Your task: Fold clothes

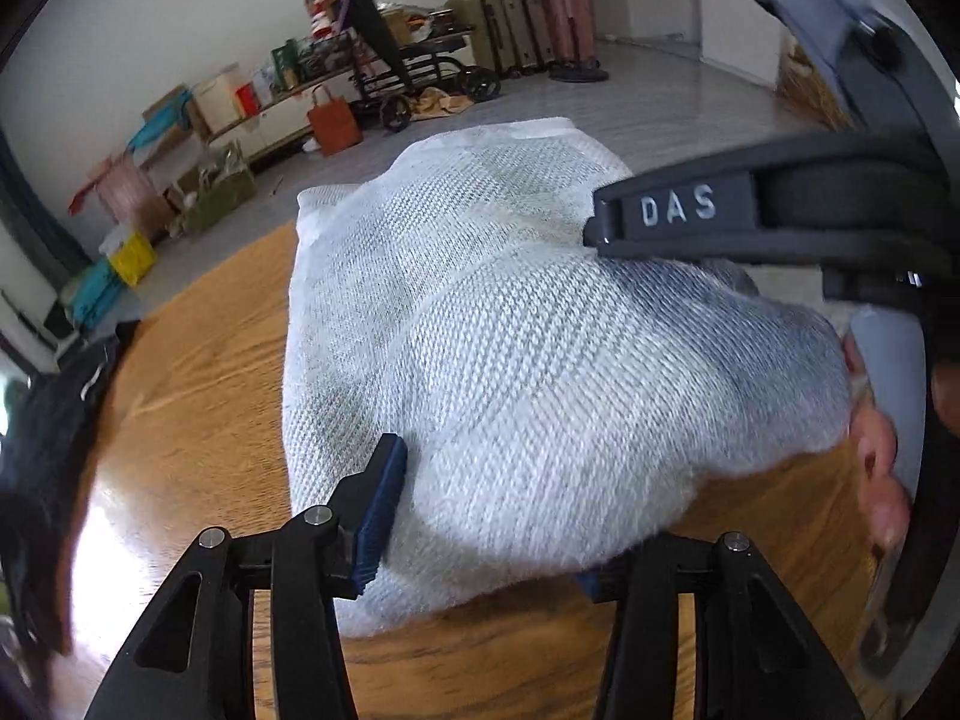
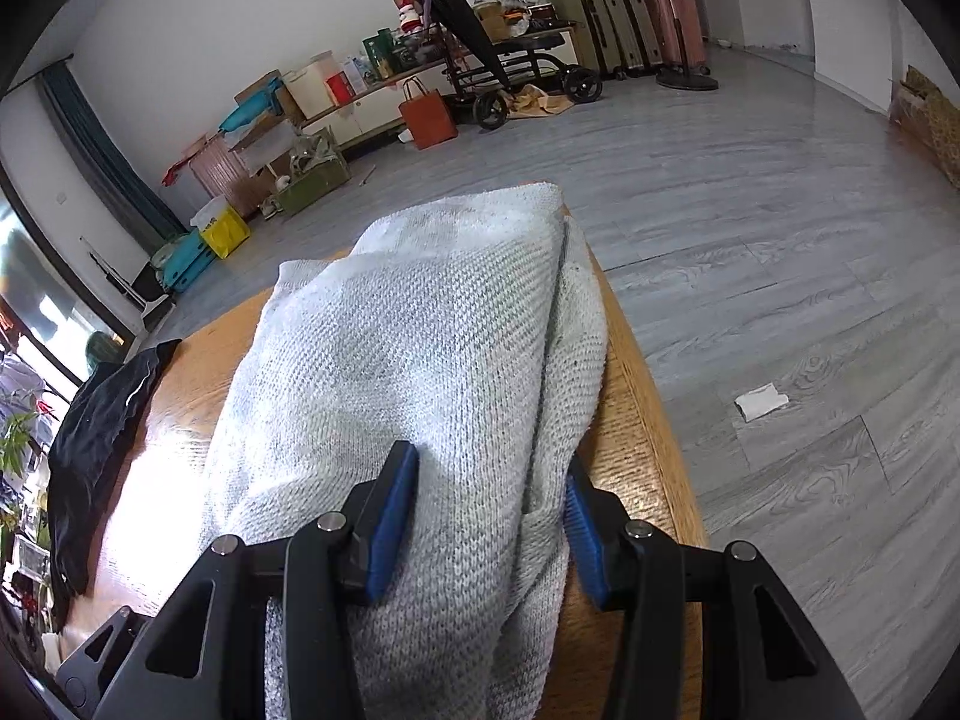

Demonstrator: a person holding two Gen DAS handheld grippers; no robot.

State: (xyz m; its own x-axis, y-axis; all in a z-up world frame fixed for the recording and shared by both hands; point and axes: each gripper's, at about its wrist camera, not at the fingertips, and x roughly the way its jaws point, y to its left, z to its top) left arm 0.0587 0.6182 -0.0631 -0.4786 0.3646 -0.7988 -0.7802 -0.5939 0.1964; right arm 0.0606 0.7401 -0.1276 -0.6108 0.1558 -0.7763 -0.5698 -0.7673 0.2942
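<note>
A: How many garments do you count?

B: Two. One pale grey-white knitted sweater [image 2: 420,360], bunched into a thick folded bundle on the orange-brown wooden table [image 2: 636,468], and one black cloth garment [image 2: 102,420] lying flat near the table's left edge, well apart from the sweater.

A: And grippers?

B: Two as well. The right gripper [image 2: 489,522] has its blue-padded fingers [image 2: 393,528] on either side of the near end of the sweater, both pads pressing into the knit, so it is clamped on the bundle at a middling width.

A: The left one?

B: The left gripper [image 1: 486,528] straddles the sweater's near edge. One blue pad [image 1: 378,522] touches the fabric; the other is mostly hidden under the knit, so I cannot tell whether it truly grips.

A: What does the left view give that the right does not?

B: The right gripper's dark body, lettered "DAS" [image 1: 678,207], resting over the far side of the sweater, and a person's hand [image 1: 876,468] at the right rim.

A: And the right view alone?

B: A white scrap of paper [image 2: 761,402] on the grey plank floor [image 2: 780,240], and the sweater's far end reaching the table's far edge.
</note>
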